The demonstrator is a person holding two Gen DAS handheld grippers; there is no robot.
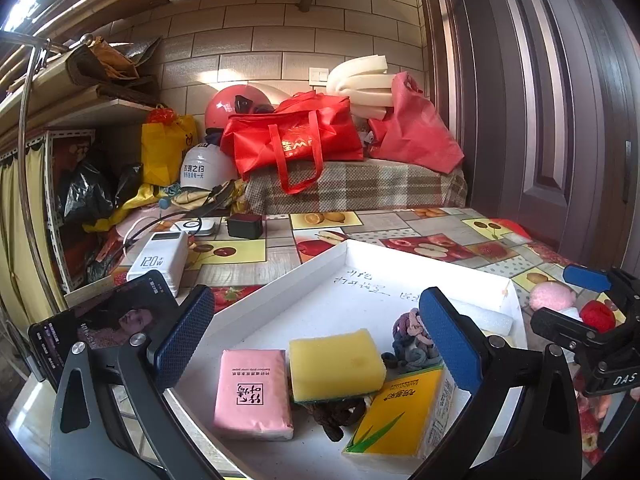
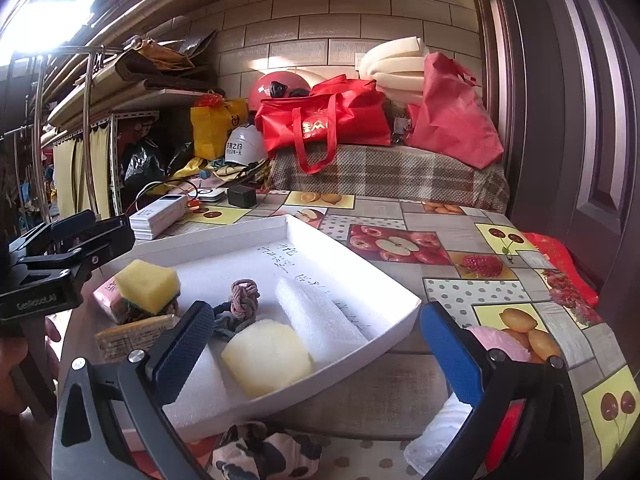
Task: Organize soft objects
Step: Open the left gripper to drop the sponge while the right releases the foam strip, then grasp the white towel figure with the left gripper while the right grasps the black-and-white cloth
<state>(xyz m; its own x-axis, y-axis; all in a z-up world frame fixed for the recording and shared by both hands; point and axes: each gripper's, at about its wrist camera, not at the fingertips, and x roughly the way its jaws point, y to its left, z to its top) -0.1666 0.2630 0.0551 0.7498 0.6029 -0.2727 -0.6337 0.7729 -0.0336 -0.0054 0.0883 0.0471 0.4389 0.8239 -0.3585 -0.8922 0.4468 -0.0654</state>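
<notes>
A white tray [image 1: 280,300] on the fruit-print table holds a pink tissue pack [image 1: 252,394], a yellow sponge [image 1: 336,362], a yellow tissue pack [image 1: 394,420], a brown scrunchie [image 1: 334,420] and a knotted hair tie [image 1: 412,344]. My left gripper [image 1: 316,348] is open and empty above them. In the right wrist view the tray [image 2: 396,304] also holds a pale round sponge [image 2: 266,356] and white foam rolls [image 2: 320,316]. My right gripper [image 2: 316,356] is open and empty over the tray's near corner. A pink puff [image 2: 500,342], a white cloth [image 2: 436,436] and a cow-print cloth [image 2: 260,452] lie outside the tray.
A phone [image 1: 104,320], a white power bank [image 1: 160,258] and a black charger [image 1: 245,226] sit left of the tray. Red bags [image 1: 296,140], helmets and foam pile at the back. A red ball [image 1: 598,316] lies on the table at right. A door stands to the right.
</notes>
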